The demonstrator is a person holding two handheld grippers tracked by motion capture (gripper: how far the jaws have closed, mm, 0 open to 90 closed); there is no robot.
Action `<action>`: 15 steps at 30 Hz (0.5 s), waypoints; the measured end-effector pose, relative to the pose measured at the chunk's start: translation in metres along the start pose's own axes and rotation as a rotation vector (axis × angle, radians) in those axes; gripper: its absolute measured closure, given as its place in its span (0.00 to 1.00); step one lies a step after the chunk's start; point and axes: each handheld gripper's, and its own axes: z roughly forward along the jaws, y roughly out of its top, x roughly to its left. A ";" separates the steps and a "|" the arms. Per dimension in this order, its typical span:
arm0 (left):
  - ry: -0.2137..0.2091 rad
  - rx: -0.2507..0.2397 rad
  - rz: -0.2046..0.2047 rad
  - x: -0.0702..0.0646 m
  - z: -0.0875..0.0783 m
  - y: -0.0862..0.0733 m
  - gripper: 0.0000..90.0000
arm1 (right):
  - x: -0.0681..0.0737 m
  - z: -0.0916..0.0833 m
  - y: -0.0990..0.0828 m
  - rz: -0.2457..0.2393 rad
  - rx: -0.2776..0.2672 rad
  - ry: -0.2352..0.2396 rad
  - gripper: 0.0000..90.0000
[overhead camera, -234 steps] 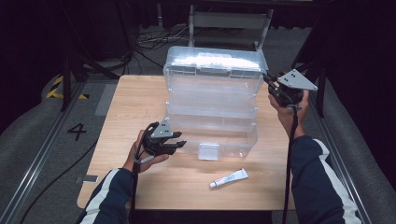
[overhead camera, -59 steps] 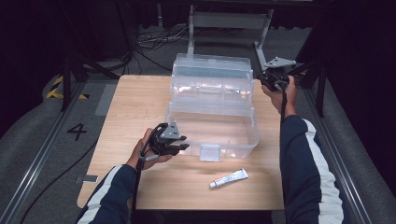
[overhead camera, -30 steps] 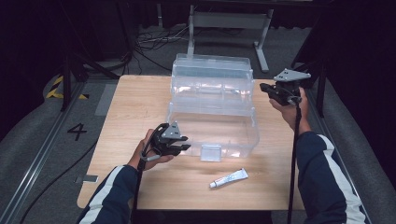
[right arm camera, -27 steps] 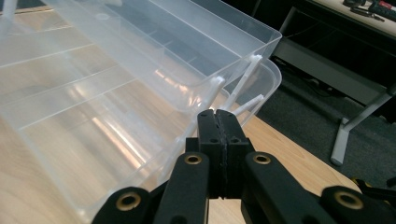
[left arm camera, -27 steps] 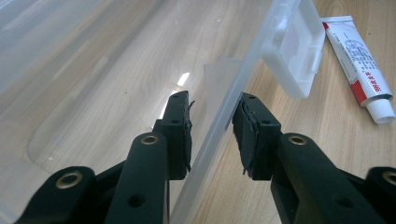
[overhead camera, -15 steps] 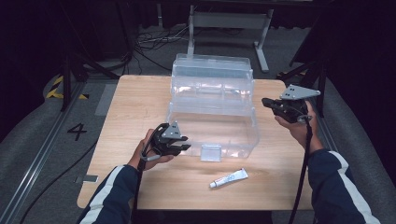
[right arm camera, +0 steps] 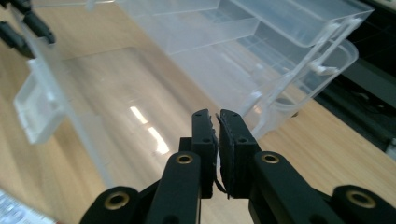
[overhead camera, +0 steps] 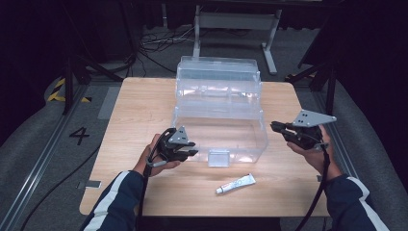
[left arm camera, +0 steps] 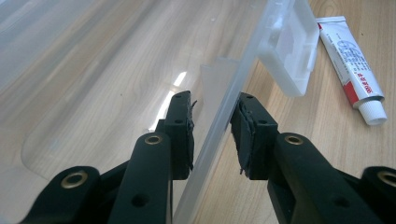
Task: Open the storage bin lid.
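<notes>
A clear plastic box [overhead camera: 219, 132] stands mid-table, its lid [overhead camera: 219, 72] swung up and back. My left gripper [overhead camera: 193, 149] is shut on the box's front wall [left arm camera: 233, 93] near the front-left corner, one pad inside and one outside [left arm camera: 213, 98]. The box's latch [overhead camera: 219, 158] hangs from that wall [left arm camera: 289, 56]. My right gripper [overhead camera: 274, 126] hovers off the box's right end. Its jaws have just been opening and stand a narrow slit apart with nothing between them [right arm camera: 217, 114]. It faces the box's inside [right arm camera: 261, 51].
A small white tube [overhead camera: 235, 183] lies on the wooden table [overhead camera: 144, 106] in front of the box, right of the latch [left arm camera: 355, 56]. The table's right edge is close behind my right hand. Dark floor, cables and a metal stand lie beyond the far edge.
The lid, still over the box at first, has swung back. My right gripper left the lid's back-right corner and came toward the near side, beside the box. My left gripper kept its hold.
</notes>
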 end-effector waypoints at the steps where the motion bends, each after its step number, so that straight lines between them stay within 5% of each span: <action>1: 0.000 0.000 0.000 0.000 0.000 0.000 0.77 | 0.005 -0.001 -0.002 -0.002 0.004 0.017 0.92; 15: 0.004 -0.001 -0.005 -0.001 0.000 0.000 0.76 | 0.062 0.005 -0.024 -0.066 0.086 0.221 0.80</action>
